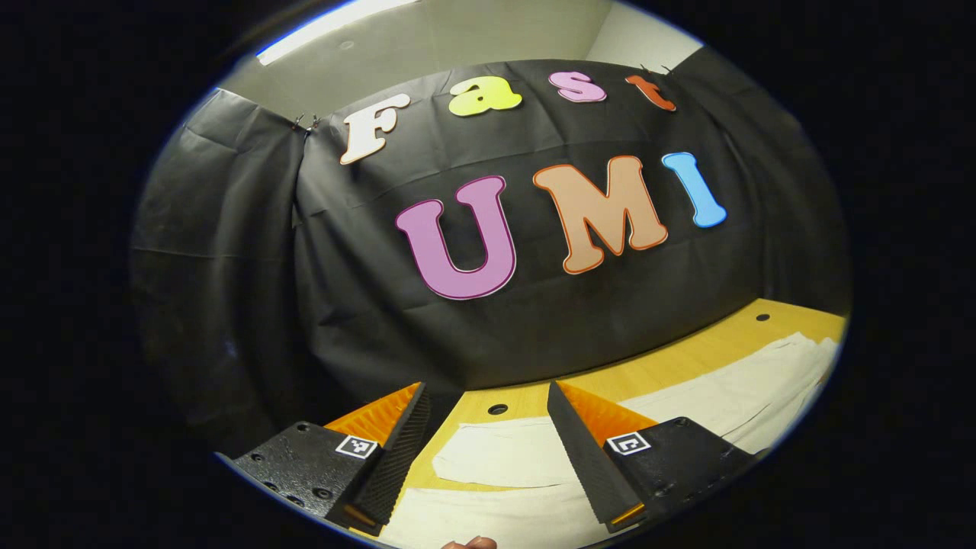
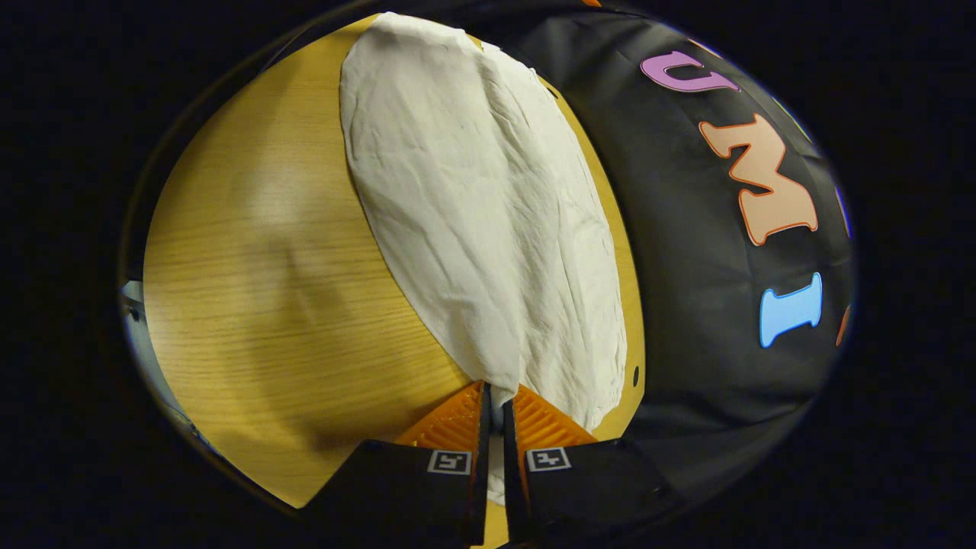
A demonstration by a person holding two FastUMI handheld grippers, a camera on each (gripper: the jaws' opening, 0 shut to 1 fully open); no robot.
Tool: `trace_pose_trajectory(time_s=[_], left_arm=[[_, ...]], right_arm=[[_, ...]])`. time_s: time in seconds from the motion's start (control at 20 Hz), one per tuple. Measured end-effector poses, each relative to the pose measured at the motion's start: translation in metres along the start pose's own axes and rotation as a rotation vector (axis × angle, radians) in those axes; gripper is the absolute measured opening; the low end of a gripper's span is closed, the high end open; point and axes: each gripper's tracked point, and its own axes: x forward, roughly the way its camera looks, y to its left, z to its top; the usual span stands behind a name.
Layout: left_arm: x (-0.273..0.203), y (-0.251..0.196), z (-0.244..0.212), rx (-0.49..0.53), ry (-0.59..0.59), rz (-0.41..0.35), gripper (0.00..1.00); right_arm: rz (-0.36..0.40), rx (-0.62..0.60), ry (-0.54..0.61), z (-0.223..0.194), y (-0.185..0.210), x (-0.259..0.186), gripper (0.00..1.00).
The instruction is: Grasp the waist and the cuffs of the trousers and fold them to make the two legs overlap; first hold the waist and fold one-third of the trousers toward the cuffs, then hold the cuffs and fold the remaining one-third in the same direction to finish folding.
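White trousers (image 2: pixel 480 221) lie lengthwise on the wooden table (image 2: pixel 252 267), stretching away in the right gripper view. My right gripper (image 2: pixel 494 396) is shut on their near end, a thin fold of cloth pinched between its fingers. I cannot tell whether that end is the waist or the cuffs. In the left gripper view the trousers (image 1: pixel 518 457) spread flat below and to the right. My left gripper (image 1: pixel 488 415) hovers open above them, nothing between its fingers.
The black cloth wall (image 1: pixel 488 320) runs right behind the table's far edge. Small round holes (image 1: pixel 497 409) dot the tabletop near that edge. A fingertip (image 1: pixel 469 543) shows at the bottom of the left gripper view. Bare wood lies left of the trousers in the right gripper view.
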Motion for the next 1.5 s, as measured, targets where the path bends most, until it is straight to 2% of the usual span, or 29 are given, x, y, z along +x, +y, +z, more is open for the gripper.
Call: trace_pose_trajectory(time_s=[0.05,0.15,0.25,0.35,0.4,0.45,0.6,0.65,0.7,0.95,1.3,1.35,1.4,1.5], left_arm=[[-0.002,0.002,-0.003,0.02,0.005,-0.003,0.93],[-0.008,0.006,-0.015,0.081,0.021,-0.009,0.93],[-0.013,0.008,-0.025,0.155,0.034,-0.03,0.93],[-0.02,0.008,-0.04,0.239,0.053,-0.058,0.93],[-0.023,0.007,-0.048,0.285,0.065,-0.075,0.93],[-0.027,0.005,-0.058,0.334,0.072,-0.101,0.93],[-0.037,0.0,-0.091,0.47,0.118,-0.185,0.94],[-0.043,-0.003,-0.103,0.499,0.135,-0.21,0.94],[-0.05,-0.004,-0.115,0.523,0.147,-0.232,0.94],[-0.084,-0.009,-0.179,0.66,0.254,-0.367,0.94],[-0.12,0.0,-0.234,0.798,0.388,-0.545,0.95],[-0.132,-0.001,-0.241,0.819,0.41,-0.58,1.0],[-0.142,-0.003,-0.248,0.84,0.429,-0.621,0.95],[-0.158,-0.004,-0.269,0.884,0.478,-0.695,0.95]], right_arm=[[0.004,0.023,0.006,0.0,0.0,-0.003,0.08],[0.013,0.064,0.016,0.0,0.0,-0.002,0.08],[0.001,0.039,0.008,0.001,0.0,-0.002,0.05],[-0.019,0.009,0.003,0.002,0.0,-0.004,0.08],[-0.026,0.019,0.005,0.001,-0.001,-0.004,0.05],[-0.029,0.038,0.007,-0.001,-0.001,-0.004,0.08],[-0.029,0.07,0.009,0.0,-0.001,-0.002,0.08],[-0.03,0.064,0.007,0.002,0.0,-0.003,0.05],[-0.033,0.062,0.008,0.002,0.0,-0.004,0.08],[-0.04,0.067,0.006,0.001,-0.001,-0.002,0.08],[-0.042,0.05,-0.009,0.001,-0.001,-0.003,0.08],[-0.043,0.048,-0.011,0.0,-0.001,-0.002,0.08],[-0.043,0.047,-0.012,0.0,-0.002,-0.003,0.08],[-0.045,0.045,-0.014,0.001,-0.001,-0.003,0.08]])
